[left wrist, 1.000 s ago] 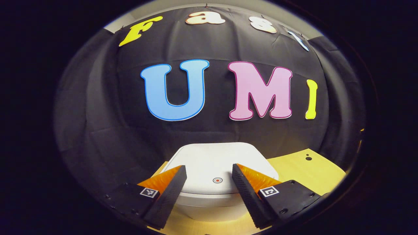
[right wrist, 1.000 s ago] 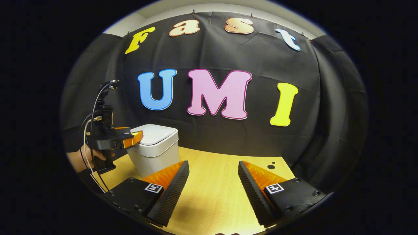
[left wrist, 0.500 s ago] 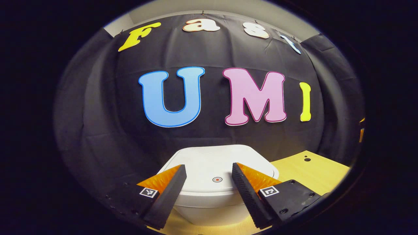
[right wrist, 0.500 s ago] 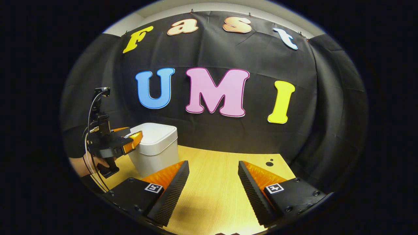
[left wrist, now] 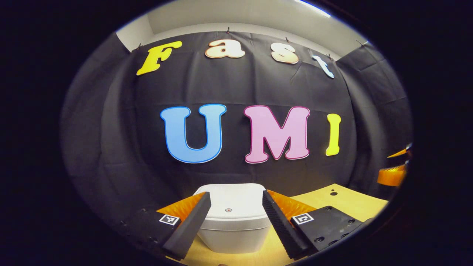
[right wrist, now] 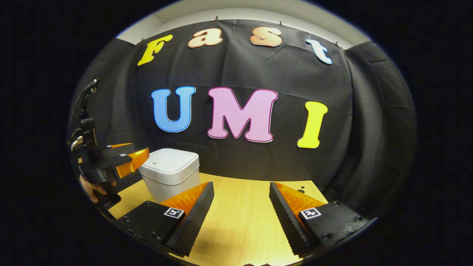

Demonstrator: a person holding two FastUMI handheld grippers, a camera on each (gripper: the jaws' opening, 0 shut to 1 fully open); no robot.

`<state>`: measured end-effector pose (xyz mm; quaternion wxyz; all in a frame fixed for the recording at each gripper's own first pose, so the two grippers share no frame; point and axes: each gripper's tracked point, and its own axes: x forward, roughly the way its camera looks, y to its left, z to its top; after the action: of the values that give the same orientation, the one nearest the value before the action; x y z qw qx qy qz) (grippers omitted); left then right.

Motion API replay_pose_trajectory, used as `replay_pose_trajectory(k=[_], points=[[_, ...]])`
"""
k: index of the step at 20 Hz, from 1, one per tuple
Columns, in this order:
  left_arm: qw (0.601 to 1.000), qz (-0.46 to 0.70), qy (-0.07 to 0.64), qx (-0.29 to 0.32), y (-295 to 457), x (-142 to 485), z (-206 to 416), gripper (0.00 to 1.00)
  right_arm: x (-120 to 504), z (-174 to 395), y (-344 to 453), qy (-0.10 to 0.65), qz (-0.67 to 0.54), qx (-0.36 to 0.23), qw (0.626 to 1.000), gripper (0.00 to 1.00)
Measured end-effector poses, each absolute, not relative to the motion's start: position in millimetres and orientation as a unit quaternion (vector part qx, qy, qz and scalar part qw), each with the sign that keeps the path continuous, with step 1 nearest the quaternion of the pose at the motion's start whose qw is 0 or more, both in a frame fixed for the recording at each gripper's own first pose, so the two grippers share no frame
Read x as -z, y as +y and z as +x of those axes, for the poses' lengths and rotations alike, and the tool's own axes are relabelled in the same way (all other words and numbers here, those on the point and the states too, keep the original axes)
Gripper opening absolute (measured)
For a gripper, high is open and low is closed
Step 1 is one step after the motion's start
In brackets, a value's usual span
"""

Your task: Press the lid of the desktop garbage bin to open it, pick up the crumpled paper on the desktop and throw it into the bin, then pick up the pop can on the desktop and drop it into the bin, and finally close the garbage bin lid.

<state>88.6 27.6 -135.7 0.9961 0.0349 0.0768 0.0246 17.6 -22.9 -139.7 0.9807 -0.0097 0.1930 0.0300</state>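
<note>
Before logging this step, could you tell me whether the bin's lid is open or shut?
Shut: the lid lies flat and flush on the bin, no gap in either view.

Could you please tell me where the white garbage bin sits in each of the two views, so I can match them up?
Left gripper view: the garbage bin is bottom centre, framed between this gripper's open jaws, lid shut.
Right gripper view: the garbage bin is lower left on the wooden table, beside the left gripper.
Shared landmark: the small round mark on the lid.
</note>
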Motion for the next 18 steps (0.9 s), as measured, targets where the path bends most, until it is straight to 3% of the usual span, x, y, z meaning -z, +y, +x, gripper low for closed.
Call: replay_pose_trajectory(k=[10, 18], points=[[0.998, 0.022, 0.031, -0.049, 8, 91, -28, 0.94, 125, -40, 9, 0.164, -0.006, -0.032, 0.986, 0.98], [0.999, 0.019, 0.027, -0.035, 2, 86, -26, 0.95, 77, -47, 37, 0.087, 0.001, -0.059, 0.994, 0.97]])
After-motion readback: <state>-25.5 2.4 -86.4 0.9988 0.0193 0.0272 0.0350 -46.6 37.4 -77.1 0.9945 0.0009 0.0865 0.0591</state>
